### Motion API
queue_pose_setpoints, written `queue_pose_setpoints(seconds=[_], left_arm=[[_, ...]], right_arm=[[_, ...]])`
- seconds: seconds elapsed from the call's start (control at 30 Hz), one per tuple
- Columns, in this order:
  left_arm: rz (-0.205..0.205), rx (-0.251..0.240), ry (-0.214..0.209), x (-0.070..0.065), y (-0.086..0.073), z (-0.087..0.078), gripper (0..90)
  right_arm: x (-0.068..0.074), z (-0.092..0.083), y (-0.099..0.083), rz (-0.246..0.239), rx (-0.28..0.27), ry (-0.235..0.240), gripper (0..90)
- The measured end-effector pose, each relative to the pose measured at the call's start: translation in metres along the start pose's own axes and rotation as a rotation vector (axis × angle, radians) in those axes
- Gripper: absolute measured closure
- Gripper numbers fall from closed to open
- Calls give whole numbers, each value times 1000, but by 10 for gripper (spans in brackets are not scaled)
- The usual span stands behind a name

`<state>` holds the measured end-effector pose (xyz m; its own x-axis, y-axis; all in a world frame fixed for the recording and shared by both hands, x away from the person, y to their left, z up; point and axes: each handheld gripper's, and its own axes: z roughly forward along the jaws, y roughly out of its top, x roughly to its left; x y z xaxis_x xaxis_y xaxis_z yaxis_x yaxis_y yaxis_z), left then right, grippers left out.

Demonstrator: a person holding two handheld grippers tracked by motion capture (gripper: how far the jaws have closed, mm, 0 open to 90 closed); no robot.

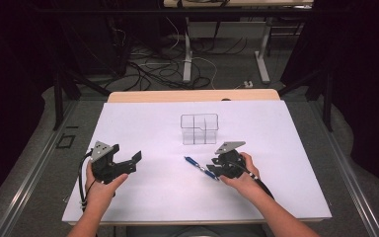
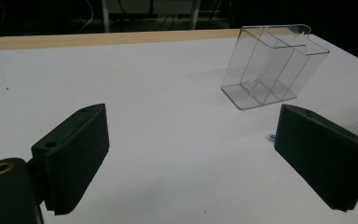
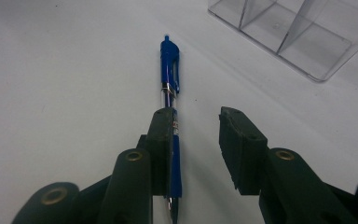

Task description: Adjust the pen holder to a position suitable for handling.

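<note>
Right hand-held gripper (image 1: 216, 169) sits low on the white surface (image 1: 143, 197), jaws parted around the blue pen (image 3: 169, 88): pen lies flat, touching the inside of one jaw, gap to the other, not clamped. Left hand-held gripper (image 1: 128, 163) is wide open, well to the left of the pen, nothing between its jaws. Clear divided organizer (image 1: 199, 129) stands upright just beyond the pen.

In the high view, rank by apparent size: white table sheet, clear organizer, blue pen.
1. white table sheet, by far the largest.
2. clear organizer.
3. blue pen, thin, partly under the right gripper, so its full length is unsure.
</note>
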<state>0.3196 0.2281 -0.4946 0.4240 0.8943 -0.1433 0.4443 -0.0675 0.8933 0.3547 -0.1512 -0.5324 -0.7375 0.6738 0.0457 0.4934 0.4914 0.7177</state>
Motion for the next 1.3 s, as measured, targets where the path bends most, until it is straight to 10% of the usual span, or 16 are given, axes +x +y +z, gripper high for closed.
queue_pose_setpoints(seconds=[1.3], left_arm=[[1, 16, 7, 2, -2, 1, 112]], right_arm=[[9, 25, -8, -4, 71, 42, 791]])
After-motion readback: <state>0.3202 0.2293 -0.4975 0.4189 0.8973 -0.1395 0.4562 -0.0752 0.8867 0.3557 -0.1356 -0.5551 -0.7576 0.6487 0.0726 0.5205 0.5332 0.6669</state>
